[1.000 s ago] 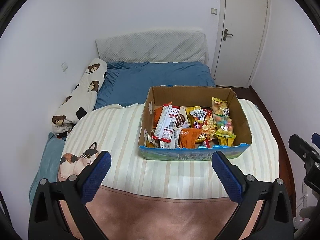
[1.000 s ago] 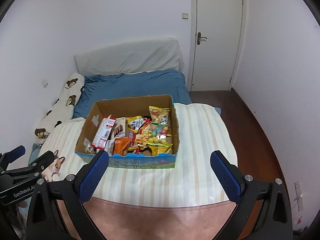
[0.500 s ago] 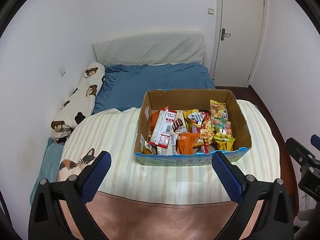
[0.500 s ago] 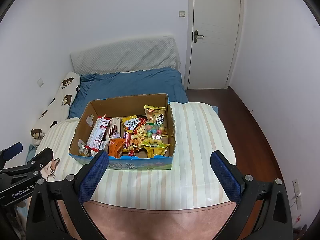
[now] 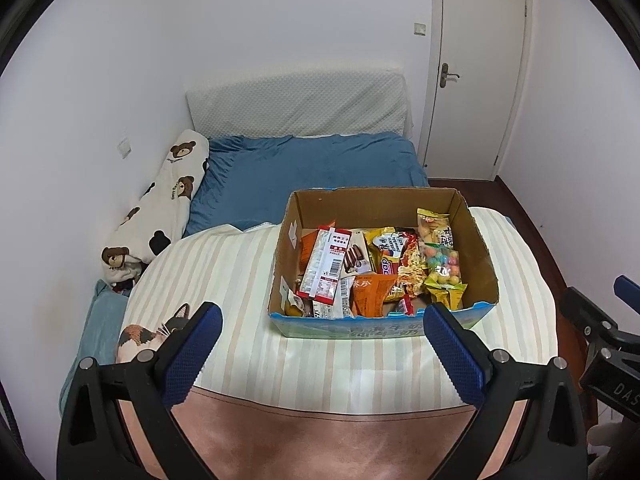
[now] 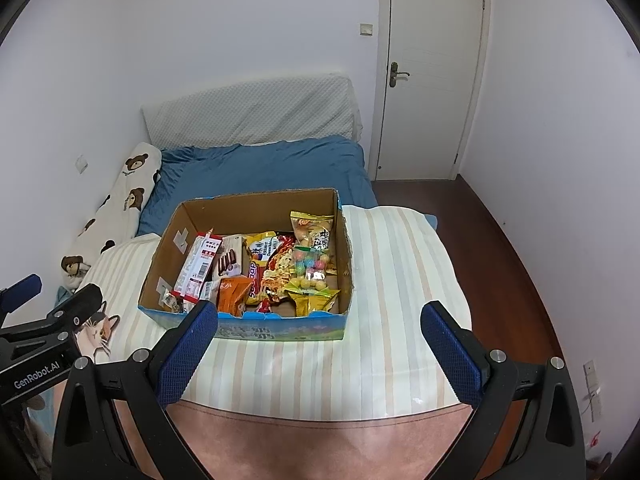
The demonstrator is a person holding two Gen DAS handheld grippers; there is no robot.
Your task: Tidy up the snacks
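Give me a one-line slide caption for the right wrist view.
Open right gripper hovers before a cardboard box of mixed snack packets on a striped blanket.

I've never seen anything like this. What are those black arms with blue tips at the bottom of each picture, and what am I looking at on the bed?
Those are two hand-held grippers, one in each of a person's hands; there is no robot. Each carries a wide-angle camera looking forward along its own two blue-padded fingers, so one picture comes from the left gripper and the other from the right gripper. Each view also catches the other tool at its edge. Both sets of jaws stand wide open and hold nothing. Ahead, on a striped blanket over a bed, sits an open cardboard box filled with snack packets, among them a red and white packet and a bag of coloured balls. A bear-print pillow lies along the wall.
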